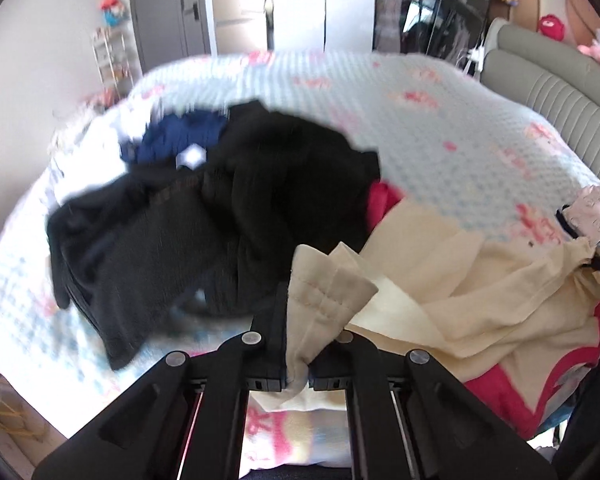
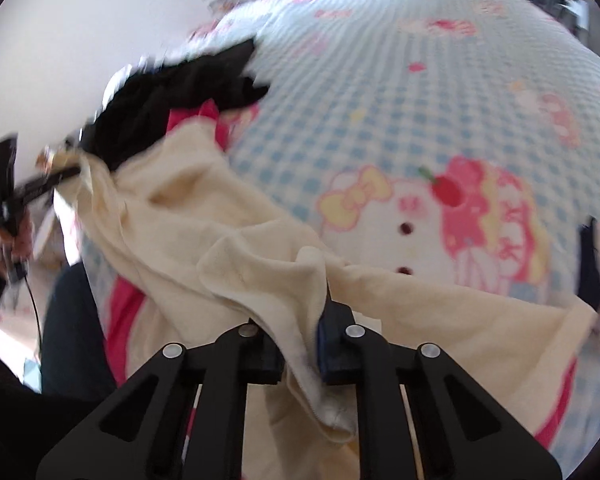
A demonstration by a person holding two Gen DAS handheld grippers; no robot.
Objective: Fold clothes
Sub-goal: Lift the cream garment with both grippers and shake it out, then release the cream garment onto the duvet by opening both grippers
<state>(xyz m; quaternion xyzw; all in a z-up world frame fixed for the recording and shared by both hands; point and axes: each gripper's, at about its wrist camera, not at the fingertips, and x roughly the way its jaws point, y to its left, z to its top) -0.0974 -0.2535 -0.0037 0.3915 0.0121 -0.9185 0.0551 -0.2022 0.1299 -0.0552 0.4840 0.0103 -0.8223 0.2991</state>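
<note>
We have the cream garment (image 2: 236, 216) stretched above the bed (image 2: 420, 92): left gripper (image 1: 298, 344) and right gripper (image 2: 300, 344) each clamp one of its edges. No fold shows in it. Beyond it, black clothes (image 1: 220, 200) lie heaped, unfolded.

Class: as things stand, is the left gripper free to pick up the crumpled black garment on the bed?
Probably not yet: the left gripper is shut on the cream cloth garment. The black garment lies uncovered just ahead.
</note>
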